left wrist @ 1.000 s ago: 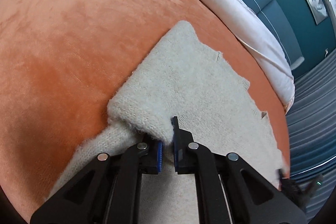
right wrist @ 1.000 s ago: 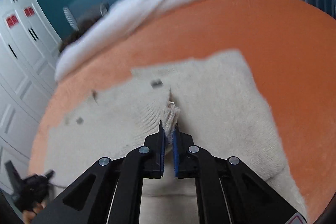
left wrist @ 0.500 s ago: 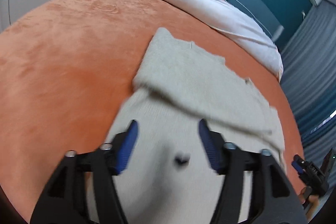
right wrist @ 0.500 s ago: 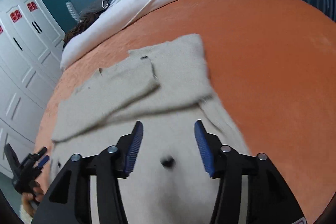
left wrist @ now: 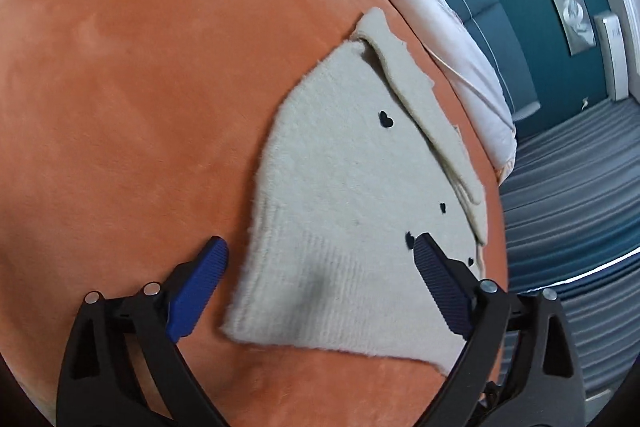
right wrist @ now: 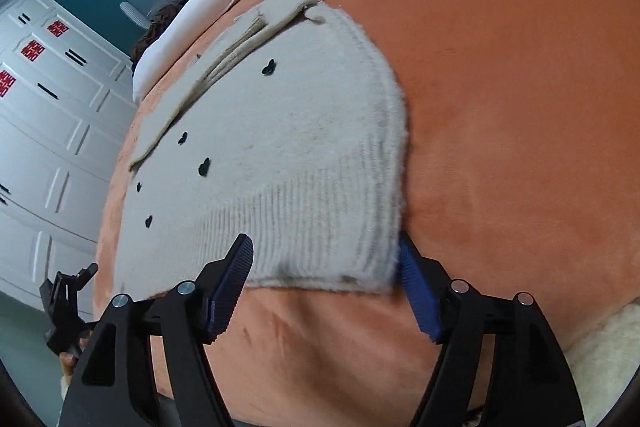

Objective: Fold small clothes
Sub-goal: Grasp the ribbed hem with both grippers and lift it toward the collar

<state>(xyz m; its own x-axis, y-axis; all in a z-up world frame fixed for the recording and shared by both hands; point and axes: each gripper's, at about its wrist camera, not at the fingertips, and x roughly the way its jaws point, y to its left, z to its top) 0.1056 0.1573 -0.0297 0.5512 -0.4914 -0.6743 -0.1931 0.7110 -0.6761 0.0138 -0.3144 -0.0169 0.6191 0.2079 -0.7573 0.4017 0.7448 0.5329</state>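
A small cream knit sweater (left wrist: 352, 187) with small black heart marks lies flat and folded on the orange bed cover (left wrist: 140, 87). Its folded sleeves lie along the far edge. My left gripper (left wrist: 320, 247) is open and empty, its jaws spread over the near left corner of the sweater. In the right wrist view the sweater (right wrist: 280, 147) shows its ribbed hem toward me. My right gripper (right wrist: 324, 247) is open and empty, its jaws spread across the near right corner of the hem.
A white duvet (left wrist: 440, 19) lies along the far side of the bed against a teal headboard (left wrist: 500, 7). White wardrobe doors (right wrist: 40, 107) stand at the left. The left gripper (right wrist: 66, 303) shows at the right wrist view's lower left. Grey curtains (left wrist: 580, 187) hang at the right.
Both grippers were shut on sweater fabric a second ago. They opened, let it go and drew back toward the near hem. The sweater now lies folded flat.
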